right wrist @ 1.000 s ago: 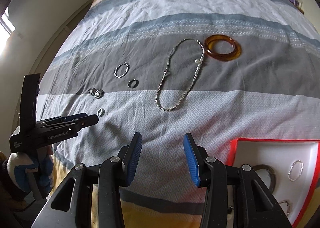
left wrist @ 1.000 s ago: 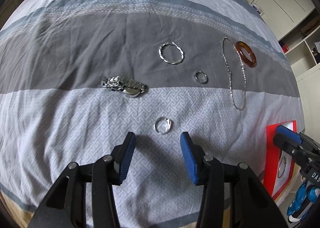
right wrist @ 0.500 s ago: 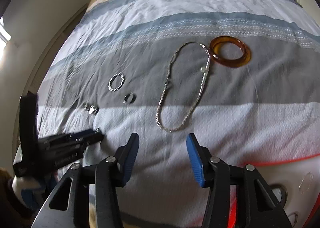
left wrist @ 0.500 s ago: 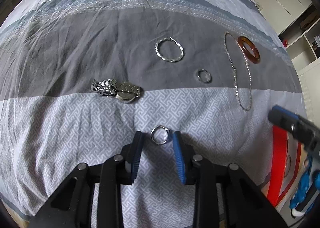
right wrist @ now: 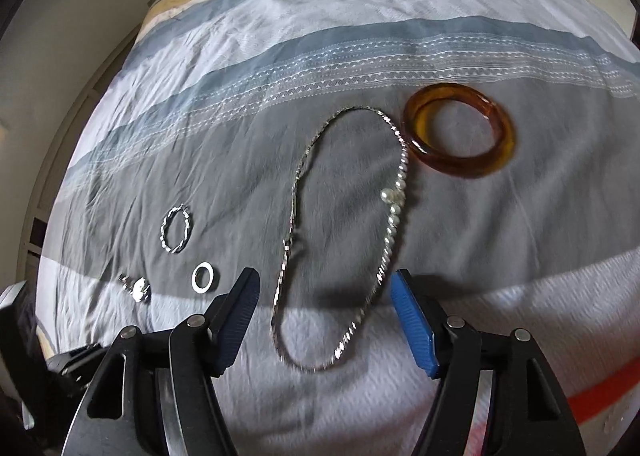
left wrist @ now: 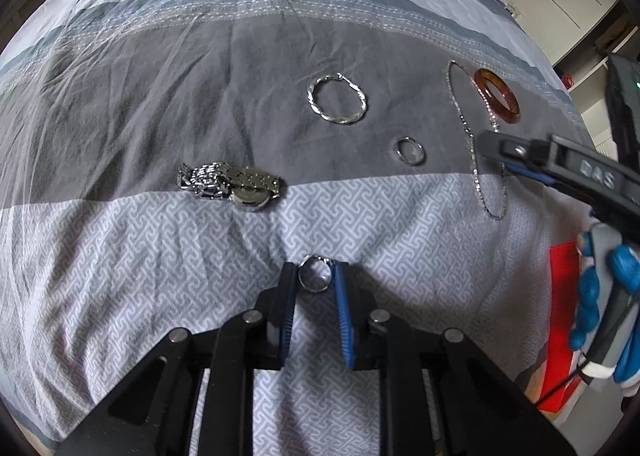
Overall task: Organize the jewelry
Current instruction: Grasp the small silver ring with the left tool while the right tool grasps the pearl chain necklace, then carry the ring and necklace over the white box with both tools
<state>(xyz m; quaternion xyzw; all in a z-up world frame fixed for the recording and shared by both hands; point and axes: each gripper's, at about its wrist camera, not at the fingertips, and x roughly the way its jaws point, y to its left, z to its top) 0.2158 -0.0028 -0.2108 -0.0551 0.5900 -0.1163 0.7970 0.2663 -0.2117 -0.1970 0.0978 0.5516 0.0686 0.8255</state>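
Left gripper (left wrist: 316, 280) has closed in since a second ago, fingers now pinching the small ring (left wrist: 315, 278) off the bed (left wrist: 120, 256). Right gripper (right wrist: 324, 308) has slid forward, fingers wide and empty, straddling the necklace (right wrist: 340, 240), likely next for the red tray (left wrist: 560, 320).

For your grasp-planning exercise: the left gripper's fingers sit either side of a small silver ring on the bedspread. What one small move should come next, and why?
Probably lift the left gripper straight up a little. Its jaws look shut on the small silver ring, which still seems to lie on the patterned bedspread; a short rise would test the grip before carrying it toward the red tray.
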